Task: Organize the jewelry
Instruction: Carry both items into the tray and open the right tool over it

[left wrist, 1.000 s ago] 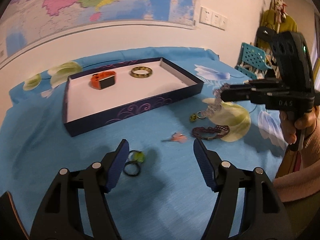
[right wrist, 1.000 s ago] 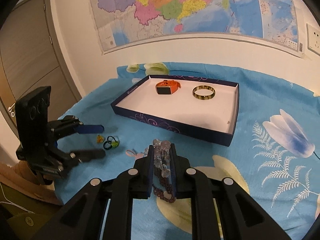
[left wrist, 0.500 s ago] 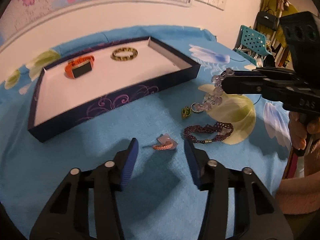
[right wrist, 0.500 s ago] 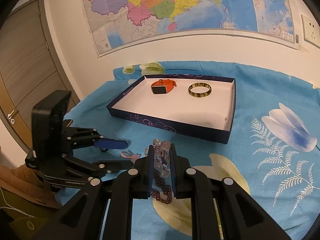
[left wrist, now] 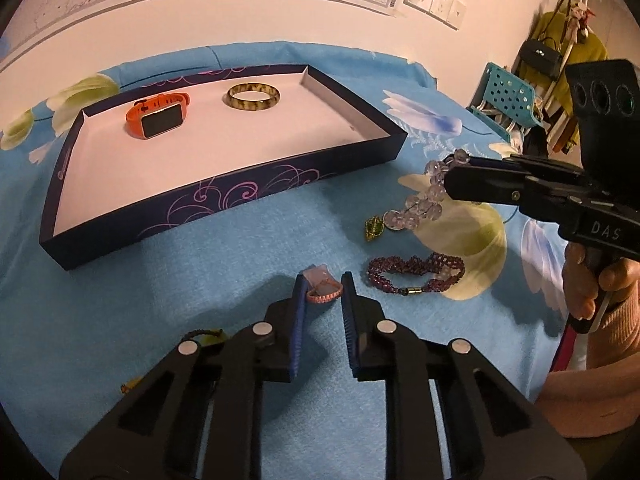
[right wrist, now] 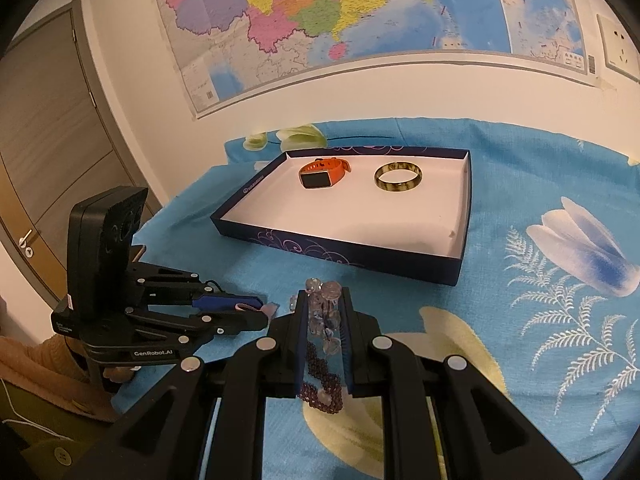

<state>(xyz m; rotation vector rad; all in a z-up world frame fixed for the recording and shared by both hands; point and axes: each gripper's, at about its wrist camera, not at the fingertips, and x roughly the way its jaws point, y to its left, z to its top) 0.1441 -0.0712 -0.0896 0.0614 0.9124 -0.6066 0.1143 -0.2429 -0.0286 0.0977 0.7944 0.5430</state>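
Note:
My left gripper (left wrist: pixel 323 290) is low over the blue cloth and its jaws are closing. A small pink braided band (left wrist: pixel 325 295) with a pale tag spans the gap and touches both pads. In the right wrist view the left gripper (right wrist: pixel 256 309) shows the pink band at its tips. My right gripper (right wrist: pixel 323 298) is shut on a clear crystal bead bracelet (right wrist: pixel 326 312), which hangs from its tips (left wrist: pixel 424 204) above the cloth. The dark blue tray (left wrist: pixel 224 204) holds an orange smartwatch (left wrist: pixel 158 118) and a mottled bangle (left wrist: pixel 253 96).
A purple bead bracelet (left wrist: pixel 416 274) lies on the cloth right of my left gripper. A small green-gold charm (left wrist: pixel 374 229) lies below the hanging crystal bracelet. Dark and green hair ties (left wrist: pixel 204 336) peek out beside the left gripper's left arm. A person's hand (left wrist: pixel 592 292) holds the right gripper.
My left gripper moved right, from the hair ties to the pink band, sank, and its jaws narrowed around the band. The right gripper kept still with the crystal bracelet.

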